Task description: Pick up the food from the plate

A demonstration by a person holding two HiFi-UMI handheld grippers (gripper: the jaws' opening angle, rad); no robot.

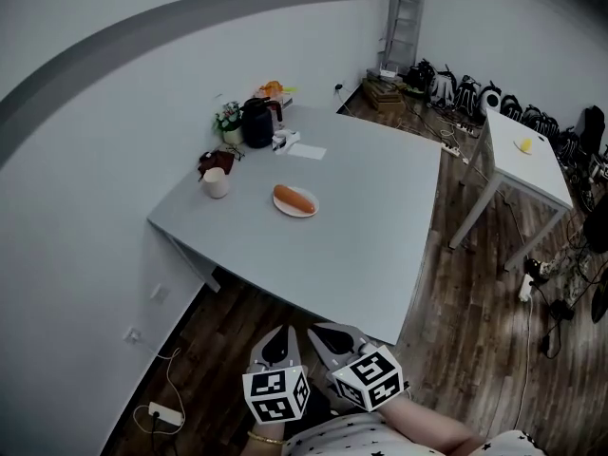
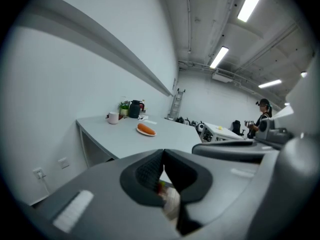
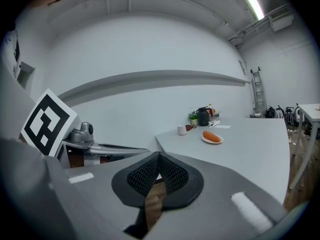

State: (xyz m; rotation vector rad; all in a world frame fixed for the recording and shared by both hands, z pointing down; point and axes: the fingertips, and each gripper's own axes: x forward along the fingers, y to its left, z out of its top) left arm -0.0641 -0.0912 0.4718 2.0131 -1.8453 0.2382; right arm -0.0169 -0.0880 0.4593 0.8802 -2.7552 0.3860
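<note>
An orange, carrot-like piece of food (image 1: 294, 199) lies on a small white plate (image 1: 306, 211) on the left part of the grey table (image 1: 380, 217). The food (image 2: 145, 128) and the plate (image 2: 148, 133) look small and distant in the left gripper view. The right gripper view also has the food (image 3: 211, 136) far off on the table. Both grippers hang side by side below the table's near edge, far from the plate. My left gripper (image 1: 277, 336) is shut and empty. My right gripper (image 1: 334, 332) is shut and empty too.
A white mug (image 1: 216, 182), a black kettle (image 1: 256, 123), a small plant (image 1: 228, 117) and a paper sheet (image 1: 307, 150) stand at the table's far left. A second white table (image 1: 527, 160) is at the right. A power strip (image 1: 163, 413) lies on the wooden floor. A person (image 2: 261, 116) stands far off.
</note>
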